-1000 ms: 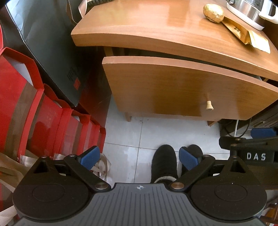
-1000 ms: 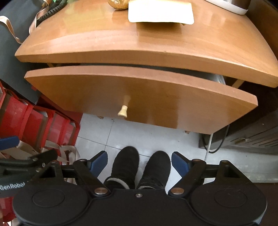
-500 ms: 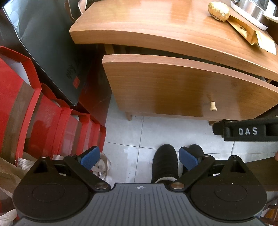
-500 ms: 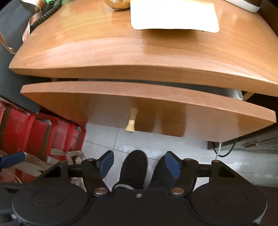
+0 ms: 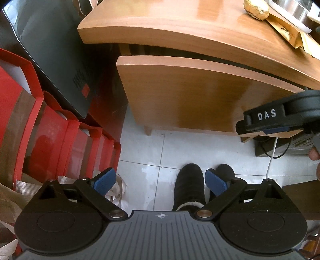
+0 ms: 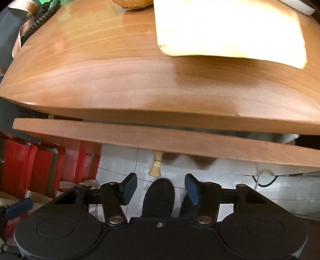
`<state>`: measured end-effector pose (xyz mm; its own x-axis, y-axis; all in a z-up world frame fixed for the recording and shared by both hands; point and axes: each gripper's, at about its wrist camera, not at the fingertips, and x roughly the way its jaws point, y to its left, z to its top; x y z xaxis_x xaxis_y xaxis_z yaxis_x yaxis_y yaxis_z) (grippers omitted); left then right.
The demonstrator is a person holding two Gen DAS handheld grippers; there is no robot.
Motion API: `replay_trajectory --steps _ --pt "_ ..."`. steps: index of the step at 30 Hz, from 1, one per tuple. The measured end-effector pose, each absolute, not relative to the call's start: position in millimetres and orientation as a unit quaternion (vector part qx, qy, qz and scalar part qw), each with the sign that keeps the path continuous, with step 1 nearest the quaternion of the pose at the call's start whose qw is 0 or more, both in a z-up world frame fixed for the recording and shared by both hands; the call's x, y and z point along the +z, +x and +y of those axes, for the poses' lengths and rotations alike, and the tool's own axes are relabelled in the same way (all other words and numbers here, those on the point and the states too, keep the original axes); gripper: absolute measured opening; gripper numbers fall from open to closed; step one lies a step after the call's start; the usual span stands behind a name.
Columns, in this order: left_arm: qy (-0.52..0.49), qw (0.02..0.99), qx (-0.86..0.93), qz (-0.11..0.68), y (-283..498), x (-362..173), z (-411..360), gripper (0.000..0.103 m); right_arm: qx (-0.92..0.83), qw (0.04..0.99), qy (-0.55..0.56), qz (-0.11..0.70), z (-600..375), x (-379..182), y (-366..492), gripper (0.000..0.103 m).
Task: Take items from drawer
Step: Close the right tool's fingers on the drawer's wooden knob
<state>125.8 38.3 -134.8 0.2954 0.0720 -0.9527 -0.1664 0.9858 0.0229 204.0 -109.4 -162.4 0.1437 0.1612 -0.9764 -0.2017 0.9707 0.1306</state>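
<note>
The wooden drawer (image 5: pixel 190 96) of a small table stands pulled out a little, and its contents are hidden but for a pale scrap (image 6: pixel 288 138) at the right of the gap. In the right wrist view the drawer's pale knob (image 6: pixel 155 169) hangs just beyond my right gripper (image 6: pixel 161 188). Its jaws are closing, nothing sits between the blue pads, and neither pad touches the knob. In the left wrist view my right gripper's body (image 5: pixel 266 118) covers the knob. My left gripper (image 5: pixel 160 181) hovers open and empty over the floor, apart from the drawer.
On the tabletop (image 5: pixel 180 26) lie a gold foil ball (image 5: pixel 257 9), a gold envelope (image 5: pixel 286 32) and a pale sheet (image 6: pixel 230 30). Red bags (image 5: pixel 50 130) and a black bag (image 5: pixel 50 40) crowd the left. The person's black boots (image 5: pixel 190 186) stand below on white tile.
My right gripper has moved in close to the drawer front, now covering the knob in the left wrist view, and its jaws have narrowed. The left gripper has stayed put.
</note>
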Motion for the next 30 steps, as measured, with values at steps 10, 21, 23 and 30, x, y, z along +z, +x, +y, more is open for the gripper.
replay_trajectory --steps 10,21,23,30 --pt "-0.043 0.801 0.075 0.593 126.4 -137.0 39.3 0.097 0.108 0.753 -0.008 0.649 -106.3 -167.3 212.6 0.041" --pt "-0.045 0.800 0.077 0.594 125.8 -138.0 39.5 0.097 0.094 0.752 -0.005 0.653 -103.2 -167.6 217.5 0.033" --pt "-0.045 0.799 0.077 0.595 126.0 -138.8 39.2 0.097 0.086 0.751 0.002 0.654 -104.3 -167.2 218.7 0.031" --pt "-0.048 0.796 0.077 0.599 125.3 -141.3 40.5 0.097 0.066 0.750 0.030 0.658 -108.5 -166.4 221.6 0.020"
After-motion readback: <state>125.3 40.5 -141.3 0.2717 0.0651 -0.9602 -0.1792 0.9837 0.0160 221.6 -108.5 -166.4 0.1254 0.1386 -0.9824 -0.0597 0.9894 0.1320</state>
